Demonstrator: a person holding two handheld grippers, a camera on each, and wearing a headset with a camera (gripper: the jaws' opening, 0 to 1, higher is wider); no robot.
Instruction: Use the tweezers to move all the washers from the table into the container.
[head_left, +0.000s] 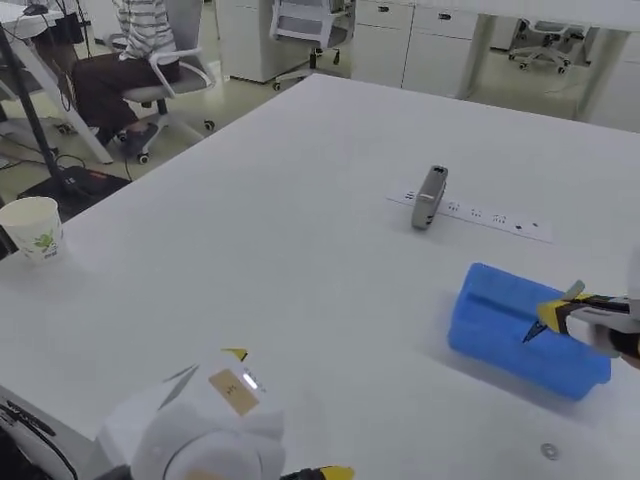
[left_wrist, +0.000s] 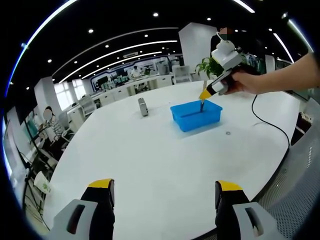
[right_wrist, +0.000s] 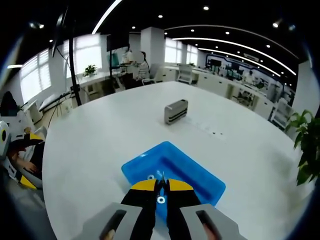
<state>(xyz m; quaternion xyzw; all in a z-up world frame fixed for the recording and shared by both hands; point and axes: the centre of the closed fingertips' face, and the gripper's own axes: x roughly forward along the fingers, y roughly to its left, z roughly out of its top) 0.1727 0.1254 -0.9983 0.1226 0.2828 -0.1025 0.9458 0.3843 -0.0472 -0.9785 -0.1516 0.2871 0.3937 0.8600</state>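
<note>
A blue container (head_left: 520, 335) stands on the white table (head_left: 300, 260) at the right. My right gripper (head_left: 545, 318) hovers over it, shut on thin tweezers (right_wrist: 161, 179) whose tips point down into the container (right_wrist: 172, 167). A small pale speck (right_wrist: 150, 177) lies inside; whether it is a washer I cannot tell. One washer (head_left: 548, 451) lies on the table just in front of the container, also seen as a washer (left_wrist: 228, 133) from the left gripper view. My left gripper (left_wrist: 165, 195) is open near the table's front edge, far from the container (left_wrist: 195, 115), with nothing between its jaws.
A grey metal box (head_left: 430, 196) stands on a white power strip (head_left: 480, 215) behind the container. A paper cup (head_left: 35, 228) sits at the table's left edge. A person sits on an office chair (head_left: 150, 70) beyond the table.
</note>
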